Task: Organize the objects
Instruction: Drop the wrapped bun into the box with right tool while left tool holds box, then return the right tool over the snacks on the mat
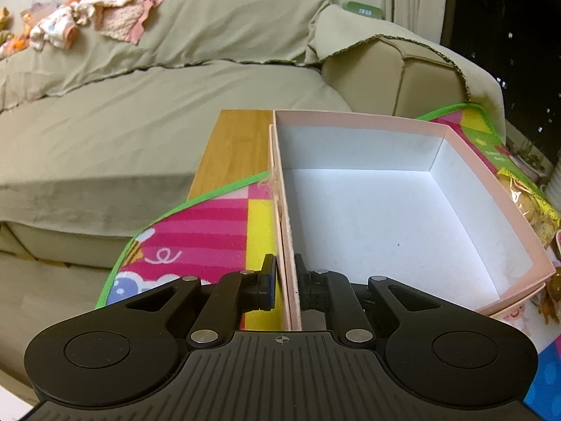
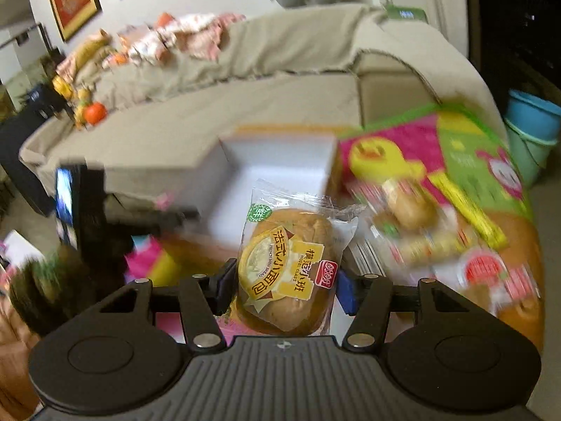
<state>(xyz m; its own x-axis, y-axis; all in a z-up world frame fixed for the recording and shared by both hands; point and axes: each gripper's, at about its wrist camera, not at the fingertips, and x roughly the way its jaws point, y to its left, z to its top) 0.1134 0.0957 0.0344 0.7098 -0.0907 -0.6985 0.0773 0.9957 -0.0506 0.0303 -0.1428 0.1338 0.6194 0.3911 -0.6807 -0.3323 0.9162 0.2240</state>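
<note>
The left gripper (image 1: 285,277) is closed tight on the near side wall of one pink box (image 1: 491,189). One finger is outside the wall and one is inside. The box is open on top and white inside. Nothing is in it. It sits on a bright play mat (image 1: 196,224) with pink stripes, yellow squares and a green edge.

The right gripper (image 2: 285,286) squeezes one bread pack (image 2: 287,266) between its two blue pads (image 2: 347,294). No earlier picture is here, so only the grip can be told. The pack is see-through plastic with a round brown bun inside. It has a yellow label with writing, a small red mark and a green round mark near the top. It stands up tall between the fingers, held in the air in front of the box (image 2: 280,161).

On the mat to the right of the held pack lie more bread packs (image 2: 406,207). They are blurry, so I cannot count them. In the left view some packs (image 1: 526,203) show just beside the far side of the box.

Behind the box there is a wooden board (image 1: 235,151). Farther back is one big sofa (image 1: 140,105) with a tan cover. A pile of clothes (image 1: 105,17) lies on it. Small orange toys (image 2: 94,112) sit on the sofa too. Two blue buckets (image 2: 533,129), one in the other, stand far right. Two framed pictures (image 2: 70,0) hang on the wall.
</note>
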